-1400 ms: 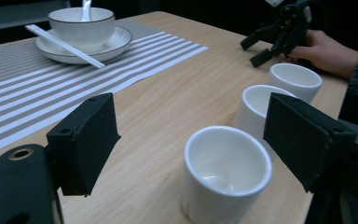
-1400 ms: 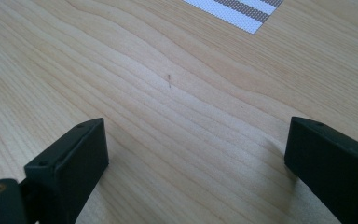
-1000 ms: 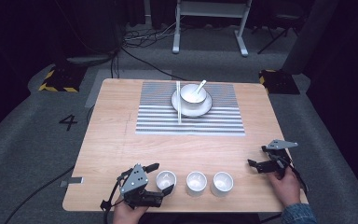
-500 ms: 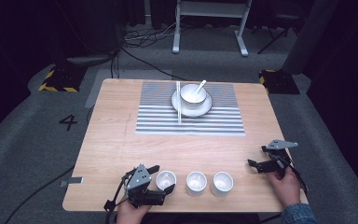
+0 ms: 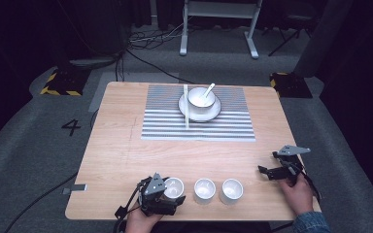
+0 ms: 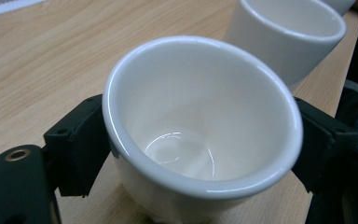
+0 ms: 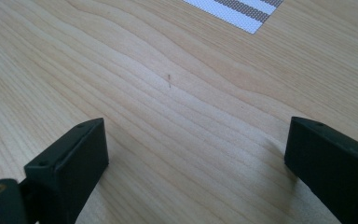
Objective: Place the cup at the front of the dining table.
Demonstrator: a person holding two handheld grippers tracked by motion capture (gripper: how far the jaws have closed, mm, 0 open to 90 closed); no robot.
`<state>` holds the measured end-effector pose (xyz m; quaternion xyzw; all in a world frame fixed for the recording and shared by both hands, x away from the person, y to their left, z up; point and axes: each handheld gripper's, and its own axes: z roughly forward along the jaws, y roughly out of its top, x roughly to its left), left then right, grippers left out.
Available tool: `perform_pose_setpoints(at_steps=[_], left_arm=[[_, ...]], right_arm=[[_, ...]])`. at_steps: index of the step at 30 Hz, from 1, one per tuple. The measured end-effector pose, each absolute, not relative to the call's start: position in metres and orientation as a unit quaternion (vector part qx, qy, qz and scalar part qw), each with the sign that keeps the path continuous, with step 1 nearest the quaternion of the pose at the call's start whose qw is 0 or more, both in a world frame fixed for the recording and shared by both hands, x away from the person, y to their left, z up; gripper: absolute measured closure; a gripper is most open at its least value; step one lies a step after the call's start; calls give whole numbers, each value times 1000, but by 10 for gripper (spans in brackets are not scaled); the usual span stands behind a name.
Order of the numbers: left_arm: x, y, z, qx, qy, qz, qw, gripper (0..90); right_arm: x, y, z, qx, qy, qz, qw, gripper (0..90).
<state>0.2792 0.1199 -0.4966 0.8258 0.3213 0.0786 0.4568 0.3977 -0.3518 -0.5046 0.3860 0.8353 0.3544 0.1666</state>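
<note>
- The left hand-held gripper [image 5: 171, 194] is closing its two black jaws on the nearest white cup [image 6: 200, 135], one jaw on each side of the wall just under the rim, so the cup is sitting squarely between them and seems ready to be lifted without tipping
- The cup is resting upright on the tabletop [image 5: 121, 150], with its open mouth facing that hand-held gripper's camera; it is empty, so a grip on the sides is looking safe enough
- Just beyond the held cup, on the far side from the left hand, a second white cup [image 5: 204, 188] is standing close by, and a third cup [image 5: 231, 189] is standing beyond that; the three are forming a row, which is probably why the end one is being taken first
- The right hand-held gripper [image 5: 275, 164] is lying low over bare wood, well apart from the cups, with its jaws spread wide and nothing between them; it appears to be waiting its turn
- Far ahead of both hand-held grippers, a striped mat [image 5: 197, 114] is carrying a plate with a bowl [image 5: 200, 99], a spoon in it, and chopsticks beside it; judging by that setting, the cup is likely headed there
</note>
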Motion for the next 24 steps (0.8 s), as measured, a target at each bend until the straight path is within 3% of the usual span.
perform_pose_setpoints(at_steps=[3,24], left_arm=[[278,119,-496,828,321,90,452,236],[273,115,-489,845,299,117,428,265]], right_arm=[[398,-352,-505,386,835,354,166,63],[398,-352,-505,386,835,354,166,63]])
